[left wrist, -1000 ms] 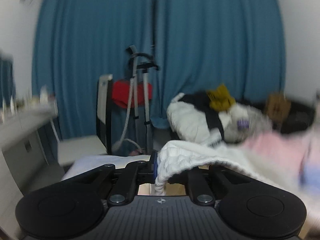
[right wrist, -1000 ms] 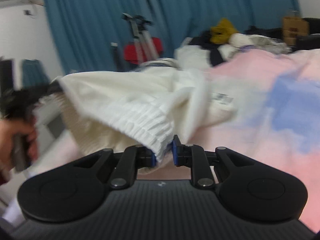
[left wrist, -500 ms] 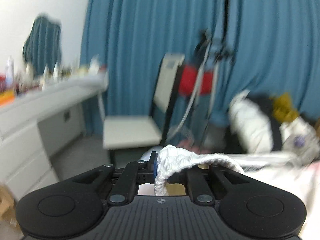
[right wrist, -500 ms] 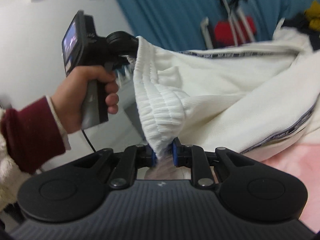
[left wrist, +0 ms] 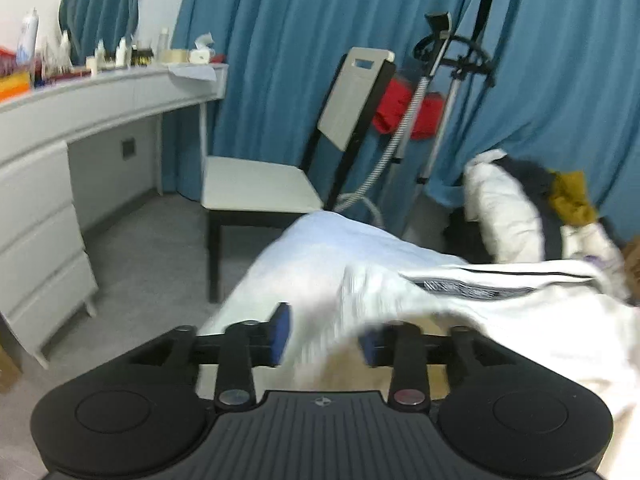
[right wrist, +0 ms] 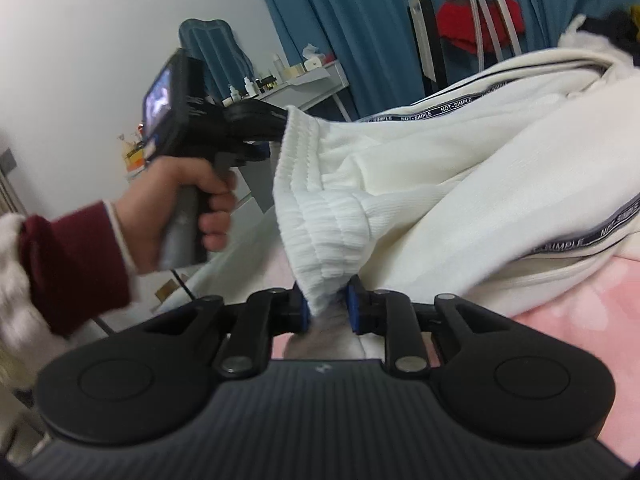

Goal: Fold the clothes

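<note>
two grippers meet one garment, white trousers lying on the pink bedcover with a side tape reading "not-simple". the left gripper has just been opening; its blue pads stand apart, the blurred cloth edge lies loose between them, no grip. the right gripper has just been opening too, the ribbed waistband between its pads; whether they press it i cannot tell. a hand in a maroon sleeve holds the left handle.
</note>
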Tool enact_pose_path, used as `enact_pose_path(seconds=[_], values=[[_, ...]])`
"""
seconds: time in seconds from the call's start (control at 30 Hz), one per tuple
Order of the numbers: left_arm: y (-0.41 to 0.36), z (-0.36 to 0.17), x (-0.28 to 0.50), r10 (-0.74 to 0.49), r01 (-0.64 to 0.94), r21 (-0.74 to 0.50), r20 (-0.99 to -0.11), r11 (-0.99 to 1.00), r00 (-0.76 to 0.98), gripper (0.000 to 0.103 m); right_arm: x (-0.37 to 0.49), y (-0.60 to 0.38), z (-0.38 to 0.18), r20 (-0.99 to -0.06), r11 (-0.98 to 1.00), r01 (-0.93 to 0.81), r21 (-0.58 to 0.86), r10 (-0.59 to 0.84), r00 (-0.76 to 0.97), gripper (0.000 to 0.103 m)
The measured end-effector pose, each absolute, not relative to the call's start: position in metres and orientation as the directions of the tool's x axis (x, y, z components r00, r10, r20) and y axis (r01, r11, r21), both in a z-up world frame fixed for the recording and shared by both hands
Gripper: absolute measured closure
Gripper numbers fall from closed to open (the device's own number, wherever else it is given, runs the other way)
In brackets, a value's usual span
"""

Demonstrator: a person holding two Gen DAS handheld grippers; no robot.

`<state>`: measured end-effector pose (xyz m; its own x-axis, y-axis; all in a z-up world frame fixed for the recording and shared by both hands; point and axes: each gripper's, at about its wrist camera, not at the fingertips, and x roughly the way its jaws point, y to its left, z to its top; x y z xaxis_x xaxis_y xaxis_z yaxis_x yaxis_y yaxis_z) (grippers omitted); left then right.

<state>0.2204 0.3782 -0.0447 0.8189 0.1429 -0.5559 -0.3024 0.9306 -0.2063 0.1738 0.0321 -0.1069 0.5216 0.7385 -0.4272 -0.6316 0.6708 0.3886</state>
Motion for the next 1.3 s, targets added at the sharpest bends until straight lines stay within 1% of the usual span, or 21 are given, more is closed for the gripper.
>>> enact_pose_path(seconds=[0.03, 0.07, 0.1, 0.13, 0.17, 0.27, 0.33, 0.5, 0.67, 0.77, 0.87, 1.0, 1.07, 1.17, 1.3], values=[[0.379, -0.041, 0.207, 0.159, -0.315, -0.201, -0.552, 0.927, 0.819, 0.044, 0.167, 0.030, -0.108, -0.418, 0.666, -0.639, 0.384, 0.743, 0.523, 0.058], [0.379, -0.038, 0.193, 0.177, -0.330, -0.194, -0.547, 0.924, 0.818, 0.041, 0.161, 0.026, -0.108, -0.409, 0.661, -0.646, 0.381, 0.747, 0.524, 0.045], [0.378, -0.034, 0.179, 0.197, -0.339, -0.176, -0.543, 0.924, 0.817, 0.034, 0.155, 0.022, -0.108, -0.400, 0.657, -0.653, 0.378, 0.751, 0.525, 0.028], [0.375, -0.028, 0.164, 0.206, -0.341, -0.166, -0.535, 0.925, 0.819, 0.026, 0.149, 0.018, -0.108, -0.390, 0.652, -0.659, 0.374, 0.756, 0.526, 0.019], [0.371, -0.024, 0.149, 0.213, -0.342, -0.159, -0.527, 0.926, 0.823, 0.023, 0.143, 0.015, -0.106, -0.383, 0.652, -0.662, 0.370, 0.756, 0.530, 0.013], [0.349, -0.004, 0.107, 0.211, -0.318, -0.140, -0.496, 0.938, 0.842, 0.018, 0.127, 0.004, -0.095, -0.364, 0.660, -0.667, 0.347, 0.750, 0.552, 0.015], [0.329, 0.010, 0.080, 0.201, -0.295, -0.133, -0.471, 0.946, 0.859, 0.012, 0.117, -0.004, -0.084, -0.352, 0.674, -0.671, 0.310, 0.737, 0.577, 0.015], [0.249, 0.037, 0.031, 0.115, -0.166, -0.097, -0.398, 0.981, 0.910, 0.005, 0.093, -0.041, -0.050, -0.300, 0.712, -0.656, 0.253, 0.702, 0.646, 0.015], [0.166, 0.055, 0.001, -0.020, -0.031, -0.141, -0.350, 0.990, 0.937, 0.005, 0.078, -0.096, -0.019, -0.273, 0.784, -0.587, 0.200, 0.620, 0.736, 0.015], [0.119, 0.056, -0.010, -0.083, 0.034, -0.149, -0.337, 0.988, 0.938, 0.005, 0.068, -0.130, -0.007, -0.263, 0.832, -0.528, 0.169, 0.555, 0.790, 0.015], [0.080, 0.049, -0.017, -0.116, 0.075, -0.136, -0.324, 0.988, 0.939, 0.005, 0.063, -0.163, -0.003, -0.250, 0.869, -0.469, 0.157, 0.495, 0.832, 0.015], [0.042, 0.025, -0.027, -0.152, 0.124, -0.104, -0.332, 0.987, 0.931, 0.005, 0.061, -0.203, -0.008, -0.224, 0.906, -0.384, 0.179, 0.417, 0.881, 0.015], [0.032, 0.010, -0.028, -0.170, 0.146, -0.093, -0.355, 0.985, 0.919, 0.005, 0.062, -0.218, -0.017, -0.213, 0.915, -0.348, 0.206, 0.389, 0.897, 0.015], [0.020, -0.008, -0.029, -0.156, 0.154, -0.037, -0.399, 0.987, 0.904, 0.005, 0.069, -0.231, -0.031, -0.223, 0.921, -0.293, 0.255, 0.351, 0.909, 0.015], [0.013, -0.013, -0.014, -0.141, 0.174, 0.040, -0.419, 0.984, 0.897, 0.005, 0.080, -0.233, -0.043, -0.245, 0.920, -0.251, 0.299, 0.329, 0.912, 0.015]])
